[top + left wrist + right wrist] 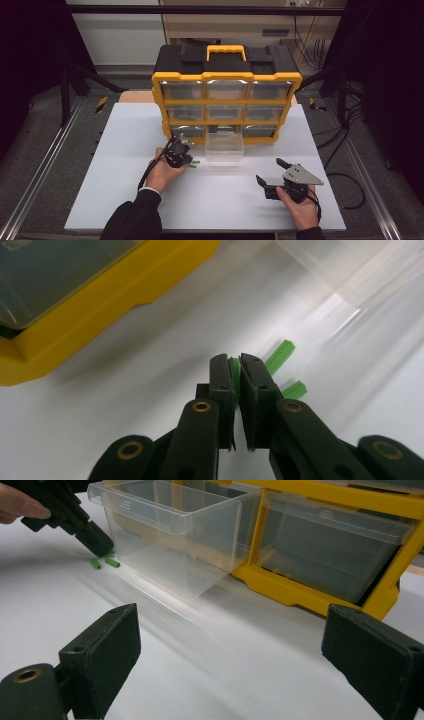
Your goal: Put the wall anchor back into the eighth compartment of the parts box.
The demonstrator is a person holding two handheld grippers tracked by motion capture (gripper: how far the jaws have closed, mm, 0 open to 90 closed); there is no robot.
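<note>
White table (pixel 125 195), grey carpeted floor (pixel 45 165), metal rails (pixel 40 170), dark surroundings

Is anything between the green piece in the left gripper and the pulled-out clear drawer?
Nothing visible. The left gripper is shut on a green piece at the white table, and the clear drawer stands open-topped right beside it. Two more green pieces lie on the table near the drawer's wall, off to the side.

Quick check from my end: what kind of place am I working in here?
Probably a lab or workshop bench rigged for recording. A white tabletop sits between metal floor rails, cables trail at the right, and a yellow parts organizer stands on it with one clear drawer pulled out.
</note>
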